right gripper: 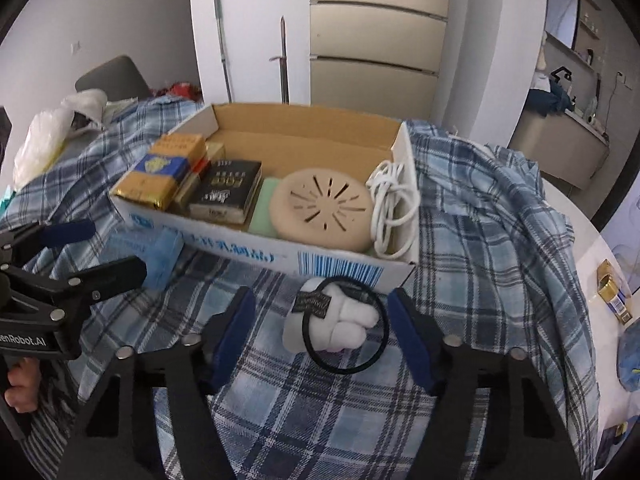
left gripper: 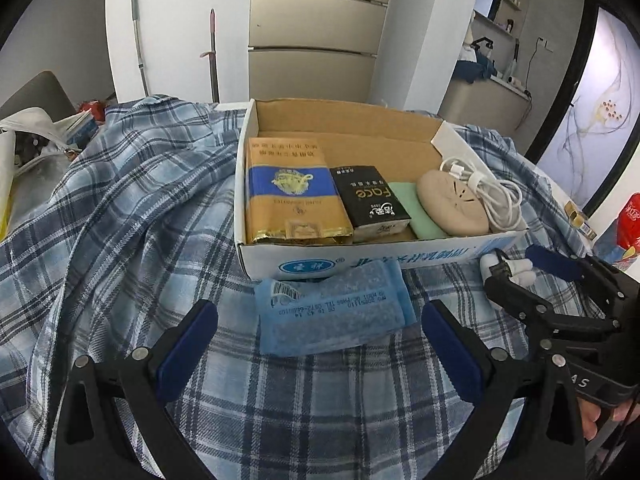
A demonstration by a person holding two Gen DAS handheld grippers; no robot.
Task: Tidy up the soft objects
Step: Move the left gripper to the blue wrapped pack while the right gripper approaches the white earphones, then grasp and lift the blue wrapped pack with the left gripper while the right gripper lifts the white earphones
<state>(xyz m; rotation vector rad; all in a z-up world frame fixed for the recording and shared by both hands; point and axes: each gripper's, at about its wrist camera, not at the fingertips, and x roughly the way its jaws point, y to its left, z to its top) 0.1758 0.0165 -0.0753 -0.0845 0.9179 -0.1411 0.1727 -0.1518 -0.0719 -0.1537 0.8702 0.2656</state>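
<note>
Two soft things sit on the plaid cloth [left gripper: 132, 208] just near of the box [right gripper: 280, 258]. The blue tissue pack [left gripper: 334, 312] lies crosswise dead ahead of the released left gripper [left gripper: 318, 344]; the white plush hair tie [right gripper: 340, 318] sits between the right gripper [right gripper: 324, 340]'s unclenched fingers, untouched.

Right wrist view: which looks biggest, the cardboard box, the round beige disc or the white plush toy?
1. Open cardboard box.
2. Round beige slotted disc.
3. White plush toy with black hair tie; it lies nearer the camera, so its rank below the disc is unsure.
</note>
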